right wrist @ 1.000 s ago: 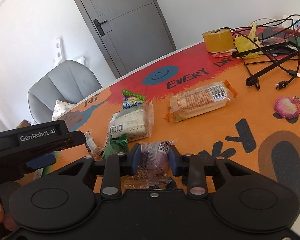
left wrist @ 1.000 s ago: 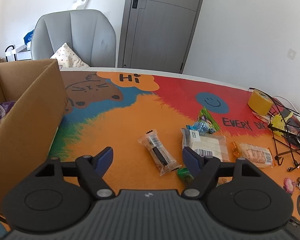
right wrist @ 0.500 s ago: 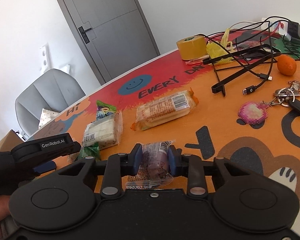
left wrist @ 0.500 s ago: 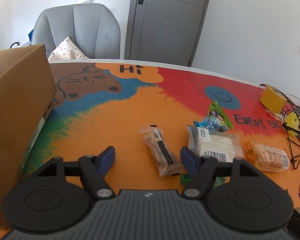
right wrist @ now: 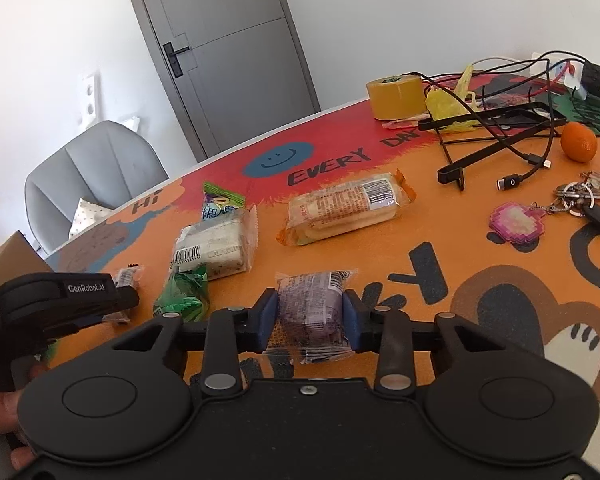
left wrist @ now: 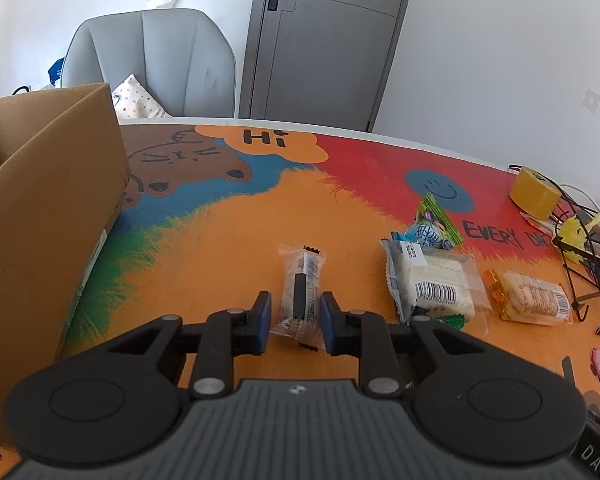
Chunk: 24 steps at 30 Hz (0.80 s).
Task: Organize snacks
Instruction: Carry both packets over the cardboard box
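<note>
— Cardboard first: that big open box [left wrist: 48, 216] stands well off to the outer side of the left gripper [left wrist: 294, 316], probably there so the snacks can be dropped into it.

— And the table mat [left wrist: 228, 240] under everything?

— Bright cartoon print. "Hi" reads far ahead of the left fingers, "EVERY DA…" ahead of the right ones.

— What is each hand doing?

— The right gripper [right wrist: 310, 318] has its pads pressed on both sides of a purple-wrapped snack [right wrist: 310, 312], so it has hold of it, seemingly ready to carry. The left one is narrowed around a clear packet with a dark bar [left wrist: 300, 292]; the pads sit just beside the wrapper, but I cannot tell whether they grip it yet.

— Other snacks?

— Off to the inner side of the left fingers: a white cake pack [left wrist: 432, 280] with a barcode label, an orange-ended biscuit pack [left wrist: 532, 300], a small green packet [right wrist: 184, 296].

— Any brand?

— "GenRobot.AI" on the left gripper's body, seen from the right camera.
</note>
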Available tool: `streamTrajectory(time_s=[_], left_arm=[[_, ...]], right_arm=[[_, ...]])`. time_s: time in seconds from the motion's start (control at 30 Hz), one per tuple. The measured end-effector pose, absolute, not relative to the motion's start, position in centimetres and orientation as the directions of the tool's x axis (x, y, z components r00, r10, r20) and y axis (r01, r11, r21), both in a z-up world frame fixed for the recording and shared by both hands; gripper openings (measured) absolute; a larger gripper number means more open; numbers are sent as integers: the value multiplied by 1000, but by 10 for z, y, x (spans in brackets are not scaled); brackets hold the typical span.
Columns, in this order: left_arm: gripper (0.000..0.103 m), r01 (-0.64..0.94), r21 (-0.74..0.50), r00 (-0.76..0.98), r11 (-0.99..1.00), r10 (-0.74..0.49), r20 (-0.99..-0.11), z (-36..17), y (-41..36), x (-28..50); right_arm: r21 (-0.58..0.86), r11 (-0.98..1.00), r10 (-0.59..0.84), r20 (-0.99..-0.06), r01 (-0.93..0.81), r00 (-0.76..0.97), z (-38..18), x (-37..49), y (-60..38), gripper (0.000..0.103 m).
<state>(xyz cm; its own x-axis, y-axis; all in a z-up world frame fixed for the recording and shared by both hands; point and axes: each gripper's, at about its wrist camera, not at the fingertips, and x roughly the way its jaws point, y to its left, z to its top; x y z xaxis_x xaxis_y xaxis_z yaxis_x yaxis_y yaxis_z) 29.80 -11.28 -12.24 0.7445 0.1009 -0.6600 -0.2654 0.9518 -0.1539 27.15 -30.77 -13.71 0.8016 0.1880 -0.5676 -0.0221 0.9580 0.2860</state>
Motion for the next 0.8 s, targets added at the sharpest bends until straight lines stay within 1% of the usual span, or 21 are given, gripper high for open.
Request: streamTrajectory(time_s=[0.17,0.33,0.53,0.8], left_arm=[[24,-245,-157,759,957,88,-645,-116,-112,280],[24,-228,-164,780,960,79,-621,-104,-110,257],[24,-218,-165,808,962,83,-583,-85,-102,228],[24,-233,-174,844,957,110,-525,-56,-86,199]], right_arm=[[319,948,183,-551,3,814,-136,259,-310,34],[350,937,199,-508,-10,838,-127,242,-306,33],[382,923,241,-466,-52,851,-117,225,-294,33],[389,912,295,-406,-129,865,-96,208,-278,33]])
